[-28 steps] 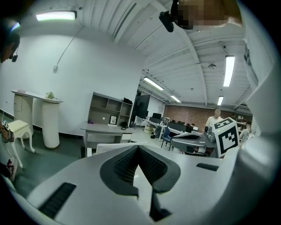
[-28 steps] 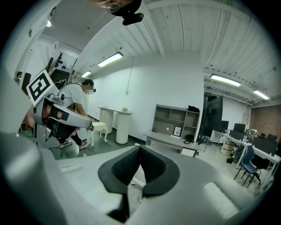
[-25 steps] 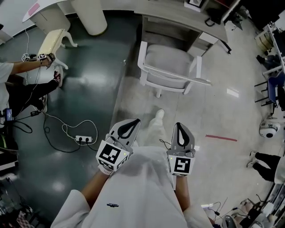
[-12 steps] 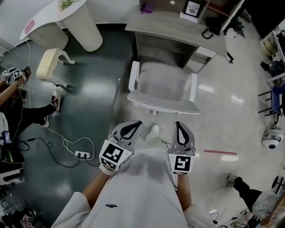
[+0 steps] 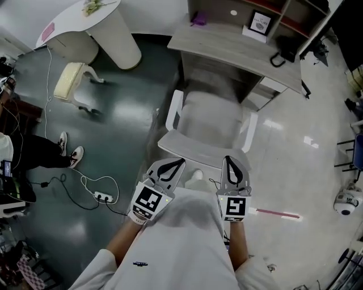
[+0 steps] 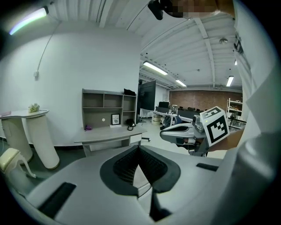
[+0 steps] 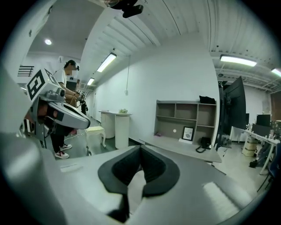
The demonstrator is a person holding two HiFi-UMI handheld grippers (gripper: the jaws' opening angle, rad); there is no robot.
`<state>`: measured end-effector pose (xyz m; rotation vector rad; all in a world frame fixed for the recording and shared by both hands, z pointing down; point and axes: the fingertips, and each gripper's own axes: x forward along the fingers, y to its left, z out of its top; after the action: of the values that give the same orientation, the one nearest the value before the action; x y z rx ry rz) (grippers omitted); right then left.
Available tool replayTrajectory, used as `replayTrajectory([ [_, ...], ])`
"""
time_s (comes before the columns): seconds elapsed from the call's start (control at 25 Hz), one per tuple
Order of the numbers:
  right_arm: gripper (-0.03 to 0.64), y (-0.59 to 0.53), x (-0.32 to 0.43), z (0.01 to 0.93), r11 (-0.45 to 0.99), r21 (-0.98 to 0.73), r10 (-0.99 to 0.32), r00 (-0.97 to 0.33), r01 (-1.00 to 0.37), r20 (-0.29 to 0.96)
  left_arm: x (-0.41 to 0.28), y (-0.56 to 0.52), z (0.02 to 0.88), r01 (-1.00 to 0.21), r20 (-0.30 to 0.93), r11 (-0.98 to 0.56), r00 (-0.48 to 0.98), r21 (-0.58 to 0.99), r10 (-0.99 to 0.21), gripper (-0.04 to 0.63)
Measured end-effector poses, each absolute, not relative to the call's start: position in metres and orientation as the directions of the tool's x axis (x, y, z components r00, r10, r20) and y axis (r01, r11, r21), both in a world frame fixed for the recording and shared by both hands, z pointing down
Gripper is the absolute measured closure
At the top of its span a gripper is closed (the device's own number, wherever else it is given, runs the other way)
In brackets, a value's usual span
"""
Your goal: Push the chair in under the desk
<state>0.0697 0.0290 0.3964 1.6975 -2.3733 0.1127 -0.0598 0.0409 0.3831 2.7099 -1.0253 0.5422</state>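
Both claws were clenched with nothing in them. In the left gripper view the left claw [image 6: 139, 150] had its dark pads meeting at the tip, with only a thin slit lower down where pale floor showed through. The right gripper view showed the same of the right claw [image 7: 140, 151], pads together and nothing between them. From the head view the two claws were held side by side in front of the person's pale shirt [image 5: 187, 238], each with its marker cube [image 5: 148, 199] facing up. They pointed forward at the white chair [image 5: 212, 119]. Their tips lay over the near top edge of the chair's backrest, the left one near the left corner and the right one near the right corner. No view showed whether the tips were touching that edge or were just short of it. The chair faced the grey counter [image 5: 232, 45], with the front of its seat at the shadowed opening beneath the top. Most of the seat, both armrests and the backrest stood out on the light floor. On the counter a small framed picture [image 5: 260, 24] stood by the shelf unit [image 5: 295, 17], and a dark object [image 5: 282, 56] lay near the right end. To the left, on the dark floor, were a white pedestal table [image 5: 113, 34], a cream stool [image 5: 72, 82] and a power strip [image 5: 104, 197] with its cable. Another person's legs [image 5: 39, 153] showed at the left edge.
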Motion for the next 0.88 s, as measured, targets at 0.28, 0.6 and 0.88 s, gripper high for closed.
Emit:
replayTrajectory([
  [0.28, 0.604, 0.014, 0.070, 0.388, 0.331, 0.126, -0.927, -0.297, -0.935, 0.228, -0.057, 0.030, 0.403, -0.650, 0.443, -0.757, 0.701, 0.074, -0.559, 0.588],
  [0.6, 0.604, 0.034, 0.078, 0.418, 0.368, 0.123, -0.886, -0.307, -0.922, 0.347, -0.050, 0.024, 0.422, -0.618, 0.471, -0.785, 0.707, 0.047, -0.528, 0.588],
  [0.88, 0.538, 0.041, 0.058, 0.455, 0.509, 0.101, -0.787, -0.415, -0.855, 0.456, -0.046, 0.022, 0.445, -0.532, 0.532, -0.847, 0.721, 0.013, -0.444, 0.586],
])
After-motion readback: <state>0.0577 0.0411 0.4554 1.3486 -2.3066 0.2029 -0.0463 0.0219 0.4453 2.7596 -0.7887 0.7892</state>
